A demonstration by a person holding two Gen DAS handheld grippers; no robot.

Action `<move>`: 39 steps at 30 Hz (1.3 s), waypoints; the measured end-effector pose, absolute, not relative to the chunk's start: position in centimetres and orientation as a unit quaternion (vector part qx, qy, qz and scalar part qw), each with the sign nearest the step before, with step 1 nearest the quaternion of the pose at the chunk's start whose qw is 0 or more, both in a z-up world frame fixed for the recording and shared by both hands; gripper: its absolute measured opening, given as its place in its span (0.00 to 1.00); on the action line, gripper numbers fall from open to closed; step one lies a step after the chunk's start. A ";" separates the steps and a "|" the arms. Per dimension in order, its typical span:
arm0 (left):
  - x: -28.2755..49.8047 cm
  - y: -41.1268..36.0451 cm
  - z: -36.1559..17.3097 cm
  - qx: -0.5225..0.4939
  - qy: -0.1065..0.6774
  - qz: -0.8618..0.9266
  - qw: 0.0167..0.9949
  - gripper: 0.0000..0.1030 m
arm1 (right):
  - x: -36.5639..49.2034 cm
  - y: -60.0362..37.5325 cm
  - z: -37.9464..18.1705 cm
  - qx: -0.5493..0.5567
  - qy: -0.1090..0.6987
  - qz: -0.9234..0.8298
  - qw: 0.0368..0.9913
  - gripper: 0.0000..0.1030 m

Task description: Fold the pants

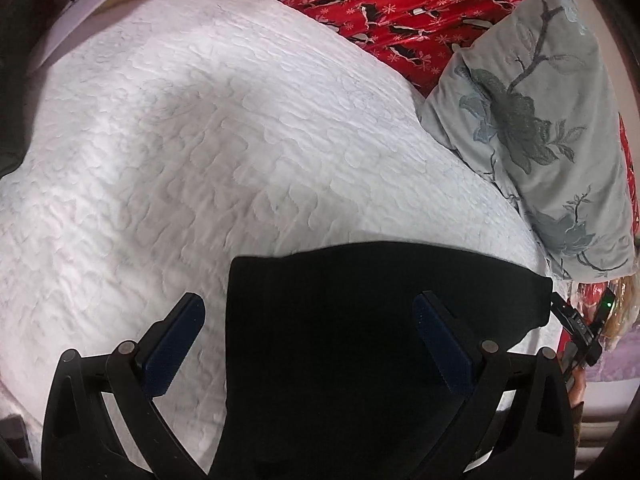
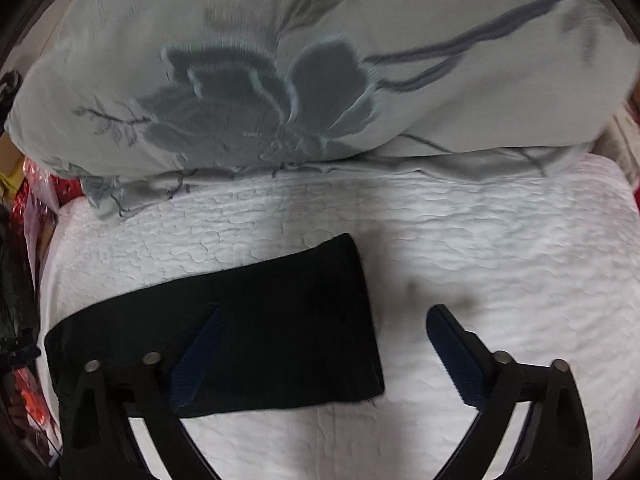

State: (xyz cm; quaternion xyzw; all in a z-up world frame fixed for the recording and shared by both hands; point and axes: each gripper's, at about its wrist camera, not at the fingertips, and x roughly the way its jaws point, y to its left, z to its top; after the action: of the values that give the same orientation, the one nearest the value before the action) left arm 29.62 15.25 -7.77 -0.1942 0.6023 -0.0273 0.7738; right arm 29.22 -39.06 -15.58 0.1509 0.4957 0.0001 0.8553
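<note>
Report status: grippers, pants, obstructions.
Left gripper open, right gripper open, jaws empty. Black pants folded flat on white quilt. Floral pillow beyond, apart from pants.

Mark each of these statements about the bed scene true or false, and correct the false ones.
1. The black pants lie flat on a white quilt. True.
2. The left gripper is clamped shut on the pants. False: its jaws stand wide open and hold nothing.
3. A grey pillow printed with flowers sits on the quilt beyond the pants. True.
4. The right gripper is open. True.
5. The pillow rests on top of the pants. False: a strip of quilt shows between them.
6. The cloth behind the quilt in the left view is plain blue. False: it is red with a black and white pattern.
</note>
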 end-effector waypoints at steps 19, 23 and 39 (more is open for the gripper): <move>29.6 15.0 -7.7 -0.176 0.592 -0.008 0.787 0.31 | 27.8 -38.4 -15.4 0.112 0.482 0.030 0.869 0.04; 27.6 13.8 -4.8 -0.150 0.564 -0.004 0.812 0.31 | 25.4 -38.8 -13.7 0.136 0.454 0.033 0.880 0.04; 13.8 14.3 -1.9 -0.156 0.516 -0.019 0.842 0.28 | 7.1 -37.3 -9.2 0.156 0.358 0.052 0.919 0.04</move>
State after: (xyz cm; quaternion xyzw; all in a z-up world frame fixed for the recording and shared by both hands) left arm 13.81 14.29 -1.94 -0.1560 0.5156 -0.0191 0.8423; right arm 7.11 -37.30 -9.21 0.1557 0.3580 0.0517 0.9192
